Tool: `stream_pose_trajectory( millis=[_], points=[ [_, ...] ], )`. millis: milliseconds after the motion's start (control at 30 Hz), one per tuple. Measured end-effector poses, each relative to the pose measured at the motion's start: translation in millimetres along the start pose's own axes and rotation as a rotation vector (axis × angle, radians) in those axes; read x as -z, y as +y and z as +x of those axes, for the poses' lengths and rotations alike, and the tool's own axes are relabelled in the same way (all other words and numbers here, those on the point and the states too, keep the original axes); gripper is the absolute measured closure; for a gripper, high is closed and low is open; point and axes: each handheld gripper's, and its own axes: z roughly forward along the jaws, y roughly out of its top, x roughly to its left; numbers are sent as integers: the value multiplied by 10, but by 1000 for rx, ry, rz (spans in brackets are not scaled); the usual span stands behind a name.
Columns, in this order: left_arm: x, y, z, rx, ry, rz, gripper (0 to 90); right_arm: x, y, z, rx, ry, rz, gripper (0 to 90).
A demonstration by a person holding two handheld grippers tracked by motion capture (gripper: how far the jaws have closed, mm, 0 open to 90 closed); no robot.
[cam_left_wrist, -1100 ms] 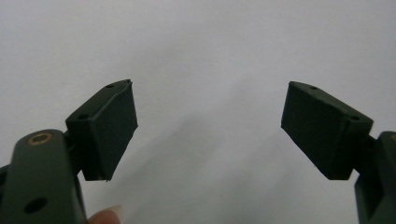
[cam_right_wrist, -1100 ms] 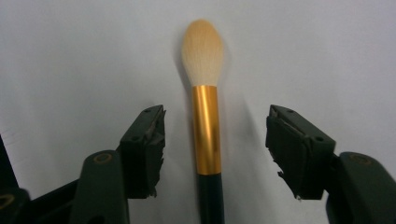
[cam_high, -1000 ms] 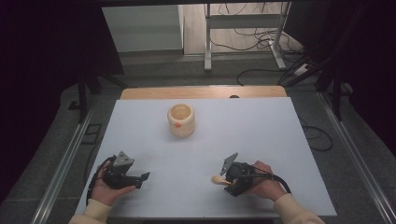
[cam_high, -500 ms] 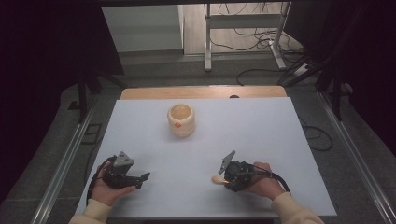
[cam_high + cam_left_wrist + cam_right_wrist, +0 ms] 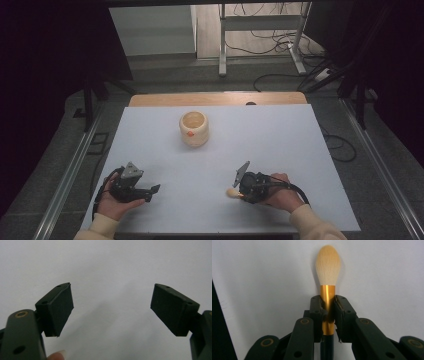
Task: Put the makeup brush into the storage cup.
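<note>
White table top (image 5: 280, 145) under dim light, dark floor with cables behind. Cream ribbed cup (image 5: 193, 128) stands upright near the far middle, well apart from both hands. Right gripper (image 5: 239, 189) sits at the near right edge, jaws clamped on the gold ferrule of a makeup brush (image 5: 328, 277); pale bristle head projects past the jaw tips, pointing toward the table's left. Left gripper (image 5: 150, 191) rests at the near left, jaws spread wide with bare table between them.
</note>
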Motion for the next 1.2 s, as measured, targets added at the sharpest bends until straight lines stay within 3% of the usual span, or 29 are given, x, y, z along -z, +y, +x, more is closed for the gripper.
stream_pose_trajectory(
  millis=[100,133,167,200,500,533,667,1000,1200],
  points=[
    [3,0,3,0,1,-1,190,16,-3,-2,-2,-11,-1,780],
    [5,-1,2,1,1,-2,190,49,-6,-24,-30,-52,-15,781],
    [5,-1,2,1,1,-2,190,49,-6,-24,-30,-52,-15,781],
    [7,-1,1,0,2,-3,190,105,-11,-45,-58,-85,-40,783],
    [8,2,-1,-3,2,-1,190,250,-50,-70,-87,-114,-109,784],
    [8,2,-1,-2,2,-2,190,289,-46,-62,-97,-138,-126,784],
    [5,0,0,-1,1,-2,190,394,-36,-51,-98,-159,-165,785],
    [6,3,-2,-2,2,-2,190,548,-50,-59,-117,-175,-246,784],
    [4,4,-8,2,3,-7,190,601,-64,-74,-129,-159,-292,784]
  ],
)
